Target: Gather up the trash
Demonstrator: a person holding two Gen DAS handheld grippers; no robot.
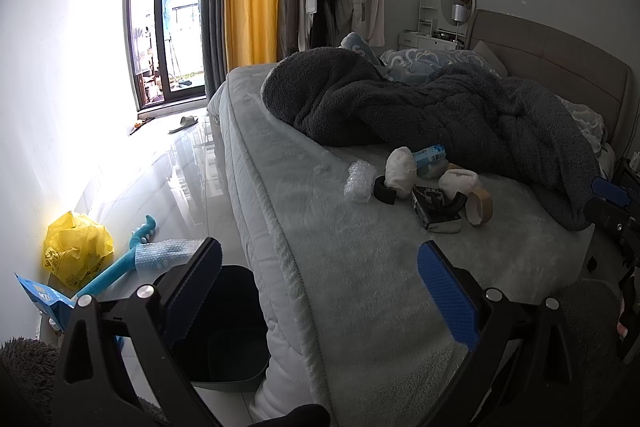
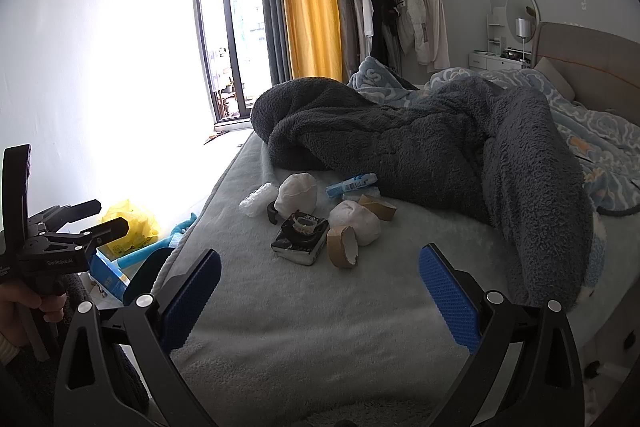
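Right now your left gripper [image 1: 320, 291] and right gripper [image 2: 320, 291] both gape wide, gripping nothing; the trash pile [image 2: 320, 223] lies on the bed [image 2: 304, 327] at twelve o'clock, the bin [image 1: 224, 339] below at seven.

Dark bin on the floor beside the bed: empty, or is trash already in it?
Empty as far as visible: the dark plastic bin shows only bare inner walls; its near part is hidden behind the left hand-held gripper.
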